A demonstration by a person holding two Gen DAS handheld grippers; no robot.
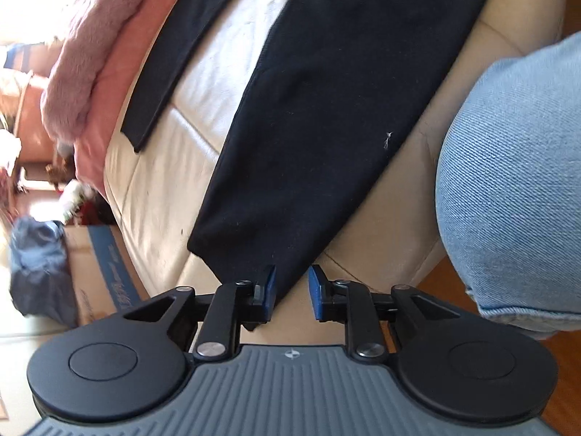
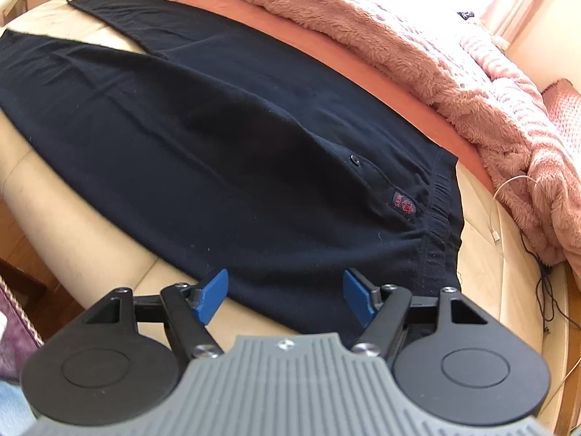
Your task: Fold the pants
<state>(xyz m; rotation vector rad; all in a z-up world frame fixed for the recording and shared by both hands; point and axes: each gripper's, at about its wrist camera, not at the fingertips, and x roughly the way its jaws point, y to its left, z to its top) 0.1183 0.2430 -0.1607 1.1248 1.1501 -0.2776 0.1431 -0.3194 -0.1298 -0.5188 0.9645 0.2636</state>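
The black pants [image 2: 225,152] lie spread flat on the cream leather couch [image 1: 174,167], both legs apart in a V and the elastic waistband toward 4 o'clock in the right wrist view; in my judgement no fold has been made and the whole task is left. The cloth is a matte, soft knit with light lint, a small button and a red woven label [image 2: 403,206] near the waist. The left gripper [image 1: 291,292] stands partly apart over the near leg's hem at 6 o'clock, pads not pressing, while the right gripper [image 2: 285,296] stands wide apart over the waist edge, holding nothing; a fluffy pink blanket [image 2: 417,36] lies beyond at 1 o'clock, and a person's denim-clad knee [image 1: 515,189] at 3 o'clock in the left wrist view.
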